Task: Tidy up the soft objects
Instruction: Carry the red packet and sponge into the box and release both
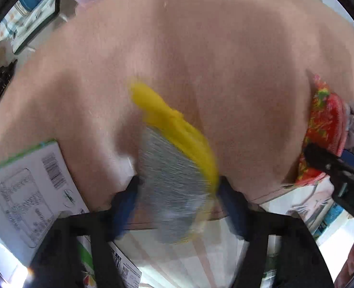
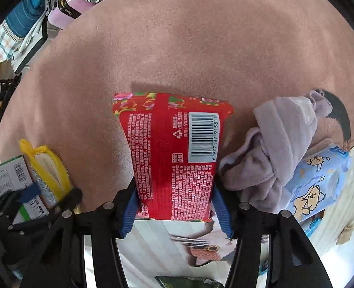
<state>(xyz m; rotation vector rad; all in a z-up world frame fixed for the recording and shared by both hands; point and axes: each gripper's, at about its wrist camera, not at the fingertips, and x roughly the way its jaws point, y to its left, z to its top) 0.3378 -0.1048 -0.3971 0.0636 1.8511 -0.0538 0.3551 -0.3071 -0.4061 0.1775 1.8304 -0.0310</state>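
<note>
Both grippers loaded at the pink surface's near edge.
Left gripper (image 1: 177,192) clamps the yellow sponge (image 1: 174,148), right gripper (image 2: 174,206) clamps the red packet (image 2: 174,153); both long axes point away toward the far edge.

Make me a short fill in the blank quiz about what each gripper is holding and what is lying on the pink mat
The right gripper is shut on a ____ packet with a barcode.
The left gripper holds a scrubbing sponge whose cloth edge is ____.
The crumpled towel to the right of the packet is pale ____.
Everything rests over a ____ mat.

Missing words: red; yellow; purple; pink
</note>
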